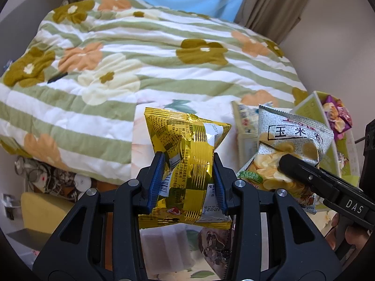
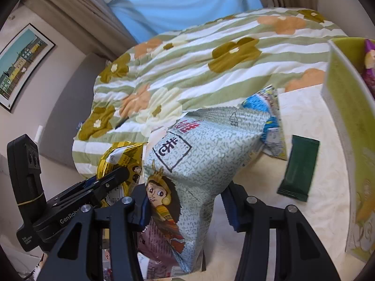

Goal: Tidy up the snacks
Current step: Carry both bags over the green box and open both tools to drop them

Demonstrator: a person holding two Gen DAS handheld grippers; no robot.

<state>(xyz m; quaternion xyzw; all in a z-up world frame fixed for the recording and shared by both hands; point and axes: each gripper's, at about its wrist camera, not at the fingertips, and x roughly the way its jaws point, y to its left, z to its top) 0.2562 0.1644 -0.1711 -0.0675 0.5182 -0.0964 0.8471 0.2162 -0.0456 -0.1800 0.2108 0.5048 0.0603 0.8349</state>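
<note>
My left gripper [image 1: 187,164] is shut on a gold foil snack bag [image 1: 187,140] and holds it in the air above the bed. In the right wrist view the same gold bag [image 2: 121,157] shows at the left. My right gripper [image 2: 186,196] is shut on a grey-green patterned corn-roll bag [image 2: 206,145], pinched near its lower part. That bag [image 1: 295,138] hangs to the right of the gold one, with one right finger [image 1: 302,173] across it. An open green box [image 2: 339,107] stands at the far right.
A flowered, green-striped quilt [image 1: 117,58] covers the bed behind. On the pale sheet lie a dark green packet [image 2: 300,168] and a blue-white packet [image 2: 271,121]. A purple snack [image 1: 337,117] sits in the green box [image 1: 309,107]. A brown packet [image 1: 215,241] lies under the gold bag.
</note>
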